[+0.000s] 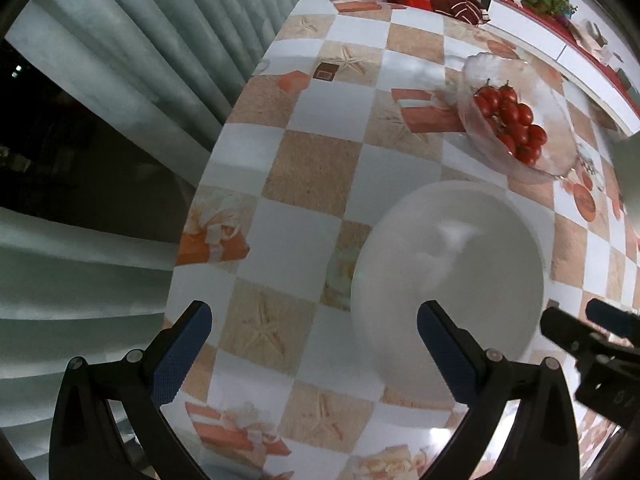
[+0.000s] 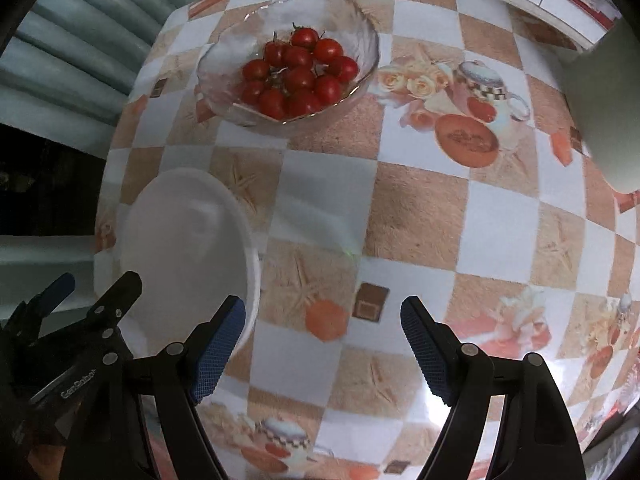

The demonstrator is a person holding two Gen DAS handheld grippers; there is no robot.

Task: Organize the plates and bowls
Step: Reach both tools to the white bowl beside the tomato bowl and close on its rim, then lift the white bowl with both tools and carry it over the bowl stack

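Both are spread wide, holding nothing: left hand-held gripper [image 1: 314, 354] above the surface [image 1: 316, 168], white plate [image 1: 448, 268] at its one o'clock; right hand-held gripper [image 2: 322, 350] with the plate at ten o'clock.

Dim indoor light; glare on the tablecloth [image 2: 436, 400] near the lens; motion blur, fisheye-bent edges.
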